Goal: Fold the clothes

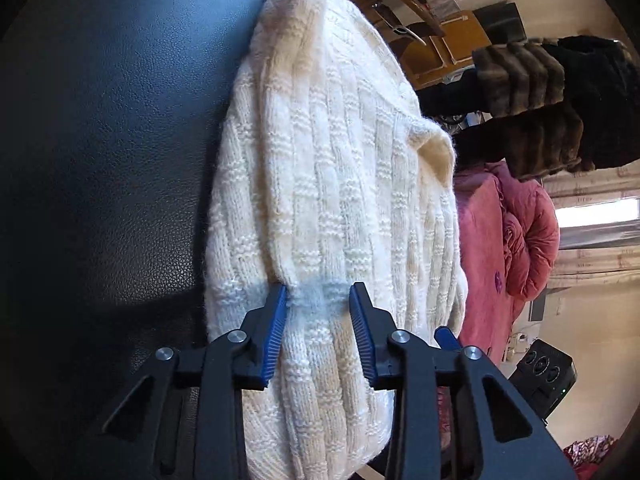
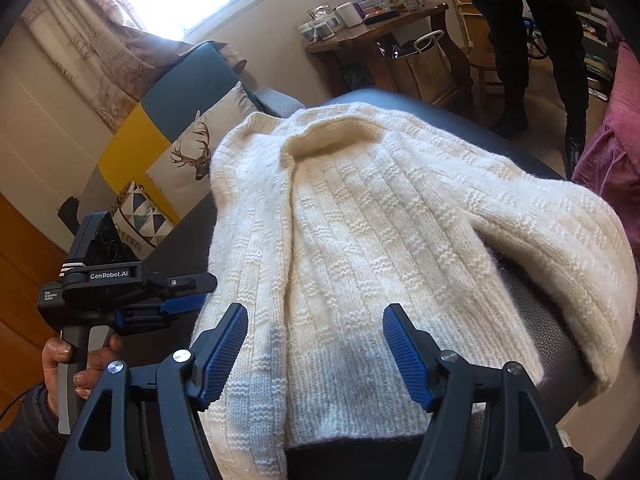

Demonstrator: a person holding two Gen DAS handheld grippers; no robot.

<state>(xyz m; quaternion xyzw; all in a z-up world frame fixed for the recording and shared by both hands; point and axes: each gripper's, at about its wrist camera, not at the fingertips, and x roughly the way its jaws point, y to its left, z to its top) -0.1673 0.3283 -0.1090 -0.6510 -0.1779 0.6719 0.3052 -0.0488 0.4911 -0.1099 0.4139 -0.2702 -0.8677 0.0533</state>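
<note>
A cream knitted sweater (image 1: 332, 184) lies on a dark leather surface (image 1: 112, 128). In the right wrist view the sweater (image 2: 360, 232) is spread with its collar at the far end and one sleeve folded over on the right. My left gripper (image 1: 318, 294) is open, its blue pads either side of a ridge of knit at the sweater's edge. It also shows at the left of the right wrist view (image 2: 180, 292), at the sweater's left edge. My right gripper (image 2: 316, 316) is open and empty, just above the sweater's hem.
A sofa with a deer cushion (image 2: 200, 148) stands to the left. A wooden table (image 2: 372, 32) with jars is at the back. A person in dark clothes (image 2: 532, 40) stands at the back right. Pink bedding (image 1: 508, 240) lies beside the leather surface.
</note>
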